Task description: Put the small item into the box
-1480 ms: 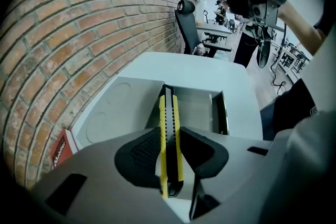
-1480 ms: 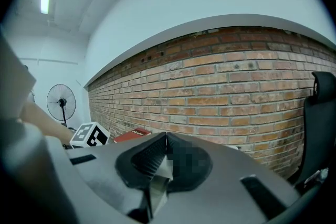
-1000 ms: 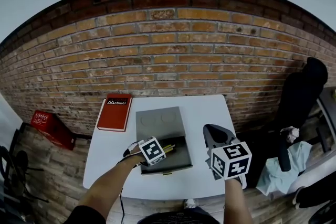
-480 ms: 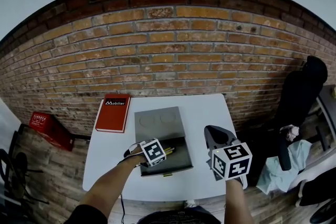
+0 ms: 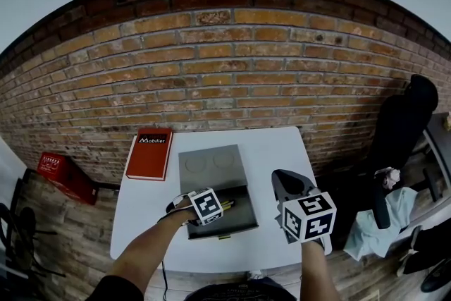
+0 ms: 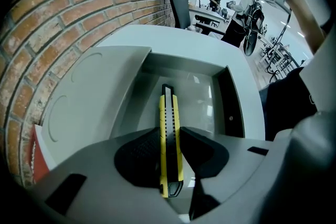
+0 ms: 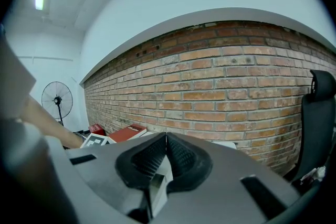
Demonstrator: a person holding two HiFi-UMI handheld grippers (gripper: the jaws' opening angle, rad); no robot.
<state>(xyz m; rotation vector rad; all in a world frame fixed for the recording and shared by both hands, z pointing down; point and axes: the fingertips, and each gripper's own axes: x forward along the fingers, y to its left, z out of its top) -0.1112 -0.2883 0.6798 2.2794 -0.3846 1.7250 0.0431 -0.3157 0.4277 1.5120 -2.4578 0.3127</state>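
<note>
In the head view the left gripper (image 5: 217, 206) hangs over the open grey box (image 5: 243, 220) on the white table (image 5: 282, 148), showing only a yellow sliver at its tip, while the right gripper (image 5: 282, 178) is held well apart on the right. The left gripper view makes that sliver plain: the pads are clamped on a yellow-and-black utility knife (image 6: 168, 107), which points down into the box's tray. The right gripper view shows its own jaws pressed pad to pad before the brick wall (image 7: 236, 92), plus a standing fan (image 7: 56, 99) that neither other view shows.
</note>
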